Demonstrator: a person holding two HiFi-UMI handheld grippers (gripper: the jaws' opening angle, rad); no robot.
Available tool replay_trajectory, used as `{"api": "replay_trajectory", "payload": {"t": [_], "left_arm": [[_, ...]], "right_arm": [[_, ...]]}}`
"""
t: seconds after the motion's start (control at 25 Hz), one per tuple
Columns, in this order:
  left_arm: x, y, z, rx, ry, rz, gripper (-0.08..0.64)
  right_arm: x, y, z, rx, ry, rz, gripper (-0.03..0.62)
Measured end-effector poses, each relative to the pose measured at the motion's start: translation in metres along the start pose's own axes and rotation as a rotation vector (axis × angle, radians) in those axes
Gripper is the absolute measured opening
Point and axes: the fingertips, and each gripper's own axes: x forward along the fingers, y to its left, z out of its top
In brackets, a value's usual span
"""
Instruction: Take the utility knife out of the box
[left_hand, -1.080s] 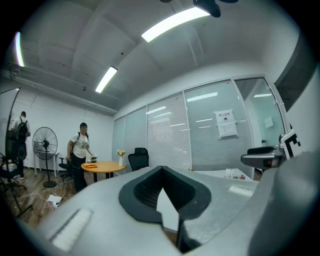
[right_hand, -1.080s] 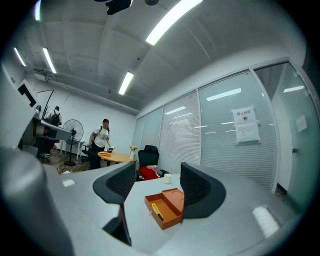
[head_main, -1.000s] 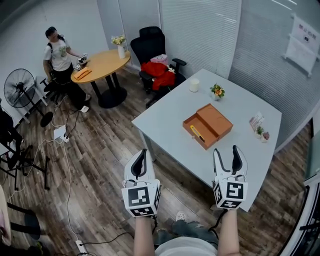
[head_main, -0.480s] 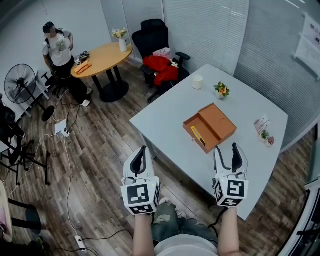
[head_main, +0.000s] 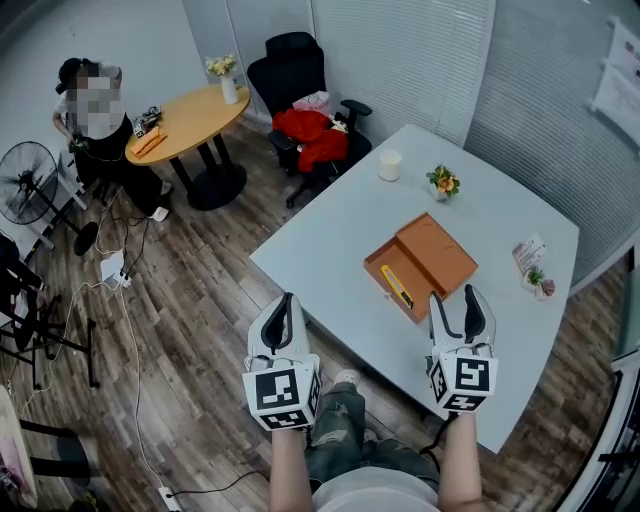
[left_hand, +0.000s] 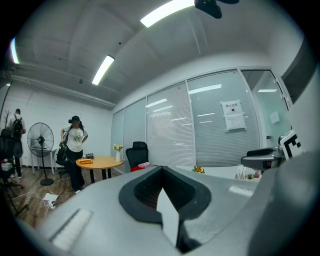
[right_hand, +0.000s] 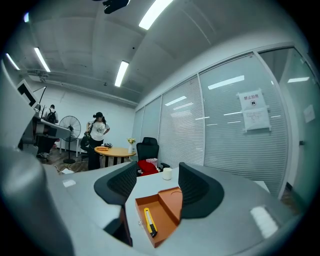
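R fingers (right_hand: 200, 192) wide, closing, empty, L (left_hand: 161, 172) shut

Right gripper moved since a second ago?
Yes. In the head view the right gripper has moved toward the box: its tips were level with the box's near corner and are now past it. Its jaws are open, have just been closing slightly, and hold nothing.

A yellow utility knife (head_main: 396, 287) lies flat inside the open orange box (head_main: 440, 255).
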Motion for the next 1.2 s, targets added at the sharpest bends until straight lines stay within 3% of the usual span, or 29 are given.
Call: {"api": "replay_trajectory", "payload": {"t": [0.64, 1.2], "left_arm": [[0.15, 0.028, 0.009, 0.005, 0.019, -0.129, 0.0], [0.228, 0.038, -0.009, 0.015, 0.065, -0.201, 0.0]], "right_arm": [[0.123, -0.012, 0.003, -0.001, 0.049, -0.092, 0.285], [0.182, -0.015, -0.019, -0.001, 0.134, -0.115, 0.27]]}}
